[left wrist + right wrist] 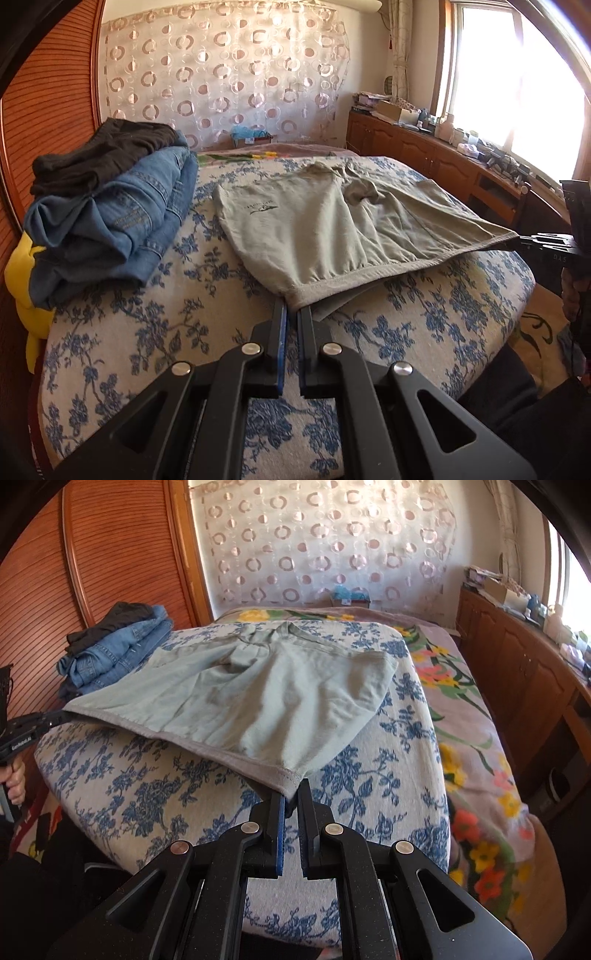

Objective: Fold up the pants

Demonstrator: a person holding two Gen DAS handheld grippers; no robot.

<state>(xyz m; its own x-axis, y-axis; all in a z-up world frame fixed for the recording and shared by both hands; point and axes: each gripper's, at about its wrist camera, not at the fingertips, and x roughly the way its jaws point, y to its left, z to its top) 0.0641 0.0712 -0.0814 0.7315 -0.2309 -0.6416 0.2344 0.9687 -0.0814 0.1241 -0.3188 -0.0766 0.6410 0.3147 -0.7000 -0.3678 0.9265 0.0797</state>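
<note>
Left wrist view: the left tool is clamped on one corner of the waistband of the grey-green pants, which spread from its tips toward 12 and 1 o'clock over the blue-flowered bed cover. At 3 o'clock the right tool pinches the other waistband corner, so the band hangs stretched between them just above the cover. A stack of folded jeans with a dark garment on top sits at 10 o'clock, and a bright window at 2 o'clock.

Right wrist view: the right tool grips its waistband corner, pointing downward, with the pants running toward 11 o'clock. The left tool holds the far corner at 9 o'clock, and a hand wraps its handle. Only this view shows the floral blanket at 3 o'clock.
</note>
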